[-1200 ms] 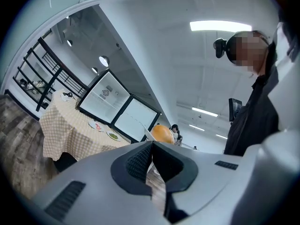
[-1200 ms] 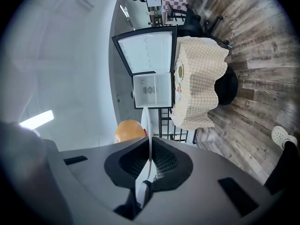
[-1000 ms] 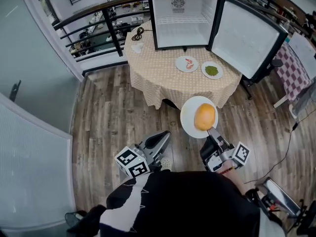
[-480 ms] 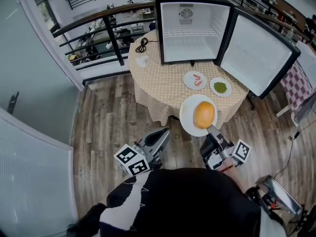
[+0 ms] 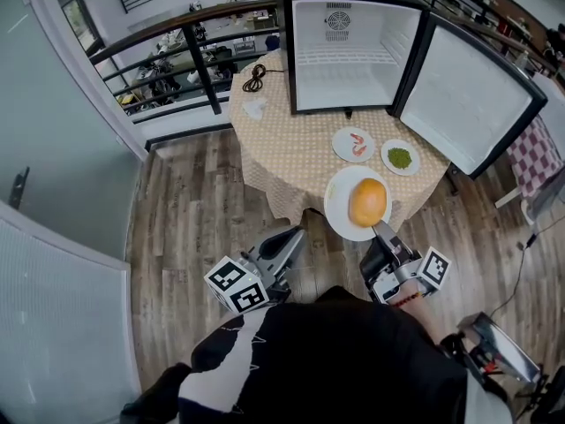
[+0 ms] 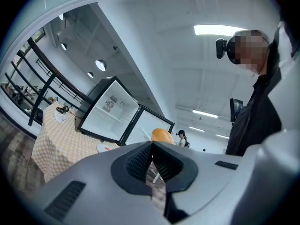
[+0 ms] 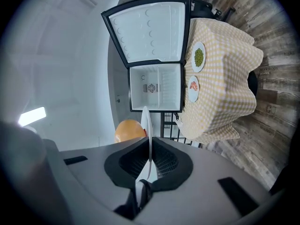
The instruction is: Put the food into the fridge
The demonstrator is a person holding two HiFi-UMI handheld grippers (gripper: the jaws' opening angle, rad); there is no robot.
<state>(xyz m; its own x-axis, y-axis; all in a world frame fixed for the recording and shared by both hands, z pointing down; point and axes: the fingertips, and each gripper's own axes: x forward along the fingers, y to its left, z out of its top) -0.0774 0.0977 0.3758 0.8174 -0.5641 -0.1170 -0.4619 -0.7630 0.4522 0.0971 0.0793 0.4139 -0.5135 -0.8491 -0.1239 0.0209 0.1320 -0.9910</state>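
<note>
The white plate bearing the orange bun was clamped by its rim in the right gripper, beside the desk edge. The left gripper was clenched and empty.

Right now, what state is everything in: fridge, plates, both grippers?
Fridge: door open, inside empty.
Bun plate: off the table, clamped at its rim.
Shrimp plate: resting on the table.
Greens plate: resting on the table.
Right gripper: shut on bun plate.
Left gripper: shut, empty.
</note>
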